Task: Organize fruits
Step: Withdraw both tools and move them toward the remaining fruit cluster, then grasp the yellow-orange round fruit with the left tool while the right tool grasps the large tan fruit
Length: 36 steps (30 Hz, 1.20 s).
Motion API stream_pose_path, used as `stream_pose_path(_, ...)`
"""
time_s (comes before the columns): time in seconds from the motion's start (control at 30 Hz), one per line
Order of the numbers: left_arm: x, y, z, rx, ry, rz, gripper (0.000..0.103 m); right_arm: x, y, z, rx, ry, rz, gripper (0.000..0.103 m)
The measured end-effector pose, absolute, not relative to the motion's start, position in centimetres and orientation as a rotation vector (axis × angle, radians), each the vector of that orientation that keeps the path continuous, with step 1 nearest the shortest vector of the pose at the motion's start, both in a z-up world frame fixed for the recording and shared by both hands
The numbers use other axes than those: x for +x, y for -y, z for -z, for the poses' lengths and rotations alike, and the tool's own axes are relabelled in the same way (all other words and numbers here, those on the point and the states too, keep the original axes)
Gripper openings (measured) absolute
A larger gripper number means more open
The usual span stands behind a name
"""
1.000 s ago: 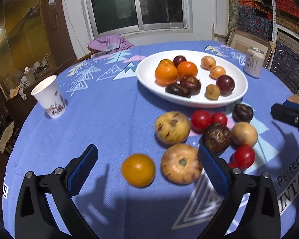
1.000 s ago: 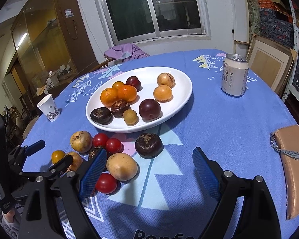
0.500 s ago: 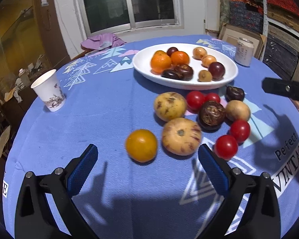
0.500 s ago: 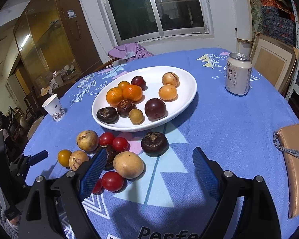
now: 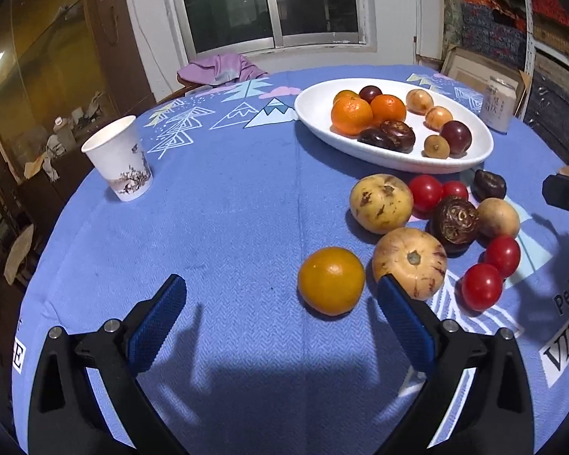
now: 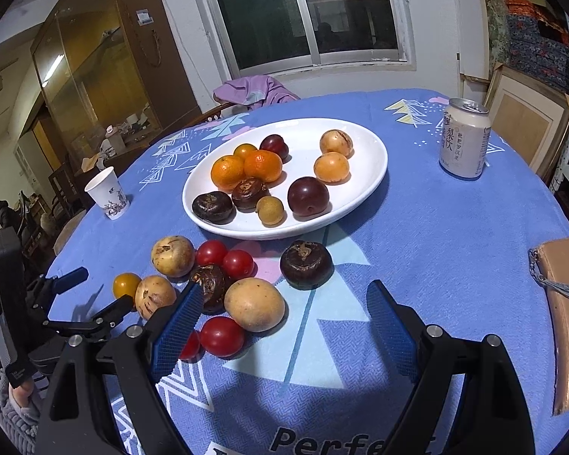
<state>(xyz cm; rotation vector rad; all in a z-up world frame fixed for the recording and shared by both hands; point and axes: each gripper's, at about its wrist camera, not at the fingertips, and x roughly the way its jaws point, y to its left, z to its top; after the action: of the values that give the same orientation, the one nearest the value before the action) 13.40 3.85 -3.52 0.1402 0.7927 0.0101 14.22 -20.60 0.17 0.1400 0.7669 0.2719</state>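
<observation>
The orange tangerine (image 5: 330, 280) lies on the desk (image 5: 227, 208) just ahead of the left tool (image 5: 280, 314), released, nearer its right pad. Only the right view shows the right tool (image 6: 284, 326), released above a tan pouch-flanked cloth, with the white plate (image 6: 368, 174) beyond.

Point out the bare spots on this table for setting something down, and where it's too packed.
Bare cloth lies between the paper cup and the white plate, and between the plate and the can toward the tan pouch. Crowded: the loose fruit cluster right in front of the plate, and the left half of the plate itself.
</observation>
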Motion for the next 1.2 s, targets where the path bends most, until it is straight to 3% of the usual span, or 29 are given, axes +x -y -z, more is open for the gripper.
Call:
stream_pose_path(0.4, 14.2, -4.0, 3.5, 0.118, -0.794, 0.024, 0.097, 14.5, 20.2, 0.5, 0.136, -0.800, -0.270, 0.089)
stream_pose_path(0.53, 14.5, -3.5, 3.9, 0.124, -0.825, 0.073, 0.068, 14.5, 20.0, 0.6, 0.134, -0.805, -0.279, 0.089)
stream_pose_path(0.83, 15.0, -3.7, 4.3, 0.089, -0.857, 0.099, 0.066, 14.6, 19.9, 0.8, 0.131, -0.815, -0.280, 0.089)
stream_pose_path(0.87, 15.2, -3.8, 4.5, 0.079, -0.870, 0.106, 0.065, 14.6, 19.8, 0.9, 0.128, -0.818, -0.282, 0.089)
stream_pose_path(0.9, 15.4, -3.9, 4.6, 0.072, -0.884, 0.115, 0.056, 14.6, 19.8, 0.9, 0.126, -0.819, -0.285, 0.089)
stream_pose_path(1.1, 15.4, -3.5, 4.7, 0.070, -0.880, 0.149, 0.041, 14.8, 19.5, 1.3, 0.135, -0.845, -0.314, 0.089)
stream_pose_path(1.2, 15.3, -3.5, 4.6, 0.068, -0.874, 0.152, 0.039, 15.0, 19.7, 1.5, 0.167, -0.857, -0.333, 0.089)
